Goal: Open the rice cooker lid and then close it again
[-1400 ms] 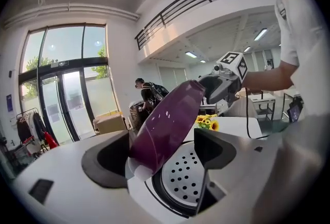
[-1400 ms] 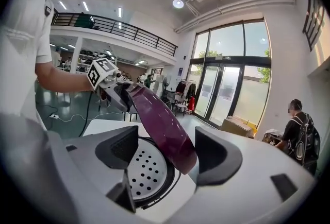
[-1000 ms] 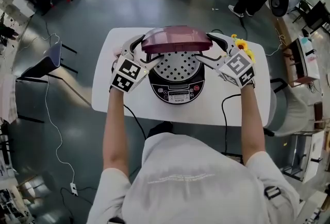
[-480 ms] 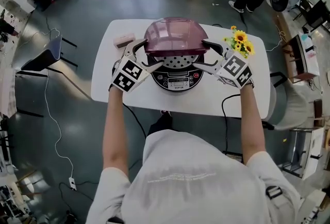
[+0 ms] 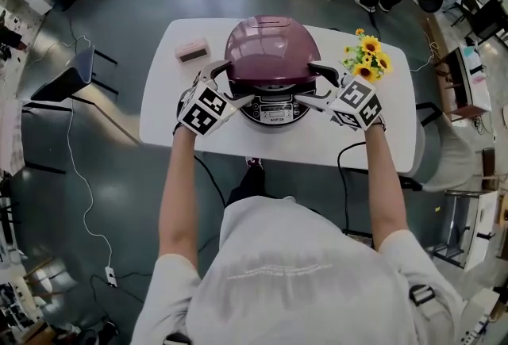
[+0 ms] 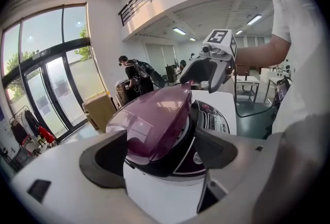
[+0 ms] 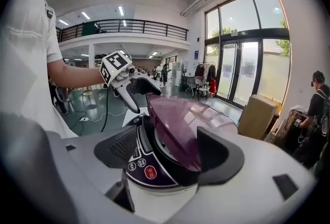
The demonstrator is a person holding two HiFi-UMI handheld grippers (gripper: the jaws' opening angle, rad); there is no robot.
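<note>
While I stand at the 6 o'clock edge of the white table (image 5: 163,125), the rice cooker (image 5: 274,113) sits at its middle with the control panel (image 7: 146,169) facing me. The purple lid (image 5: 270,46) lies low over the body but is not fully down. Both gripper views show a narrow gap between its front rim and the body, and the front edge is tipped up a little.

My left gripper (image 5: 232,86) is at the cooker's 9 o'clock side and my right gripper (image 5: 312,87) at its 3 o'clock side, so they face each other across the front of the lid. Each has its jaws spread wide, clamped on nothing. In the left gripper view, one jaw is beside the purple shell and the other is beside the dark body under the rim, with the lid's edge in the space between them. The right gripper view shows the same from the other side: one jaw by the shell, one by the panel side of the body. I cannot tell whether any pad actually presses on the lid or the body.

On the table, a small pink box (image 5: 191,51) lies at 10 o'clock from the cooker, apart from it. A bunch of sunflowers (image 5: 367,62) stands at 2 o'clock, near my right gripper but not touching it.
</note>
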